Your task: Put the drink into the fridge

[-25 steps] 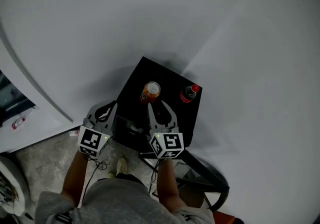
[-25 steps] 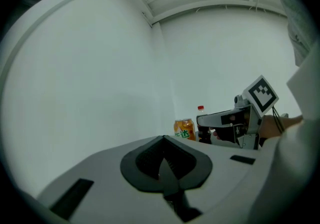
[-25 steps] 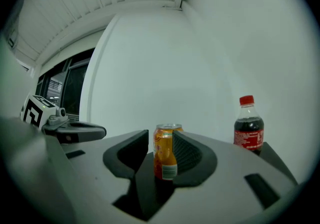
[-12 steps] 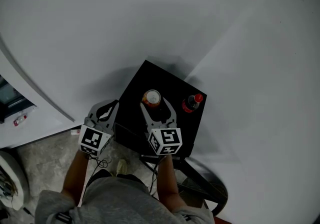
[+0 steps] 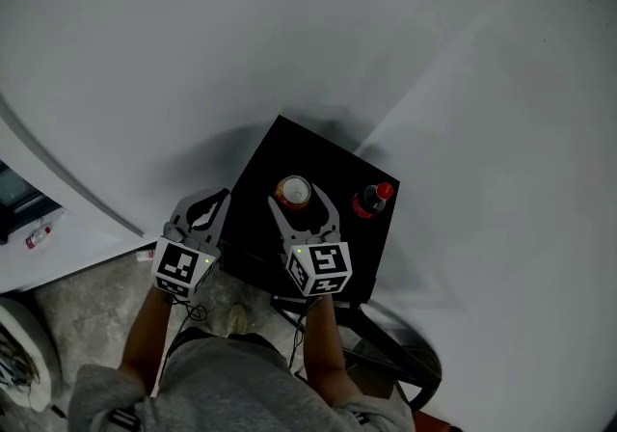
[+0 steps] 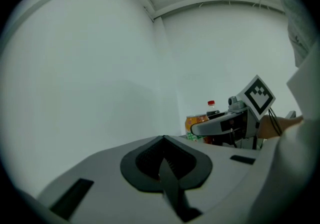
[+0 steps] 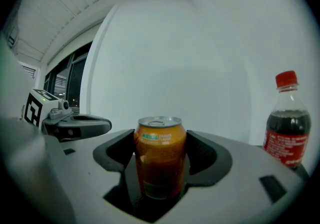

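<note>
Ahead of you at 12 o'clock the can stands on the table; the bottle stands at its 3 o'clock, apart.

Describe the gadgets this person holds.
Both the left gripper and right gripper are pale grey plastic with dark curved pads, each bearing a white cube of black square markers. The right's jaws have just been opening, orange can between them. Short grey sleeves.

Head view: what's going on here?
A person holds a gripper in each hand at a small black table. The jaws of the right gripper have just been opening and straddle the orange can, not clamped on it. A cola bottle stands beside it, untouched. The left gripper hangs off the table's left edge, jaws together, empty.
</note>
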A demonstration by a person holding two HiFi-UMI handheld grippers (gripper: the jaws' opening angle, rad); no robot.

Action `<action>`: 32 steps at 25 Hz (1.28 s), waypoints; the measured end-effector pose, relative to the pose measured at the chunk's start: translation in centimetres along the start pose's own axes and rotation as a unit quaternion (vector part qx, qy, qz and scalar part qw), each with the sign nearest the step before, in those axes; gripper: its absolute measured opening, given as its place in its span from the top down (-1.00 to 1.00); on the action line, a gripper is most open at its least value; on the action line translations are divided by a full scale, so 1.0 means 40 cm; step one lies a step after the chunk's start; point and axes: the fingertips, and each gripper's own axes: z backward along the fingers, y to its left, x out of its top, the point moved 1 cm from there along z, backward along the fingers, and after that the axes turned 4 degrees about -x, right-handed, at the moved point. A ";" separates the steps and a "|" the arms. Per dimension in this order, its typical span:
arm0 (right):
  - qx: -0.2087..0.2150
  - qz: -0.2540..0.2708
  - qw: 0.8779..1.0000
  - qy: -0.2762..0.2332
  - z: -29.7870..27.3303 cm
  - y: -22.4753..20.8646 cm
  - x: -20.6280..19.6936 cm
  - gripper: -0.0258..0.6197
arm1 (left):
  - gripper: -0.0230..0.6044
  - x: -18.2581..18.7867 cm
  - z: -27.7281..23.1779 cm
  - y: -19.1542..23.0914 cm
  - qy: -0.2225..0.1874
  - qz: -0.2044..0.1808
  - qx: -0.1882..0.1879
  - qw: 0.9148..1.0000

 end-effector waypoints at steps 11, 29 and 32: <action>-0.045 -0.008 0.999 0.005 0.021 -0.015 0.003 -0.09 | 0.91 0.013 0.023 -0.007 -0.008 -0.004 -0.034 0.999; -0.149 -0.003 0.988 -0.034 0.303 0.094 0.060 -0.09 | 0.91 0.025 0.150 -0.130 -0.031 -0.006 -0.153 0.988; -0.163 -0.005 0.986 -0.038 0.352 0.130 0.053 -0.09 | 0.91 0.022 0.188 -0.147 -0.034 -0.005 -0.166 0.985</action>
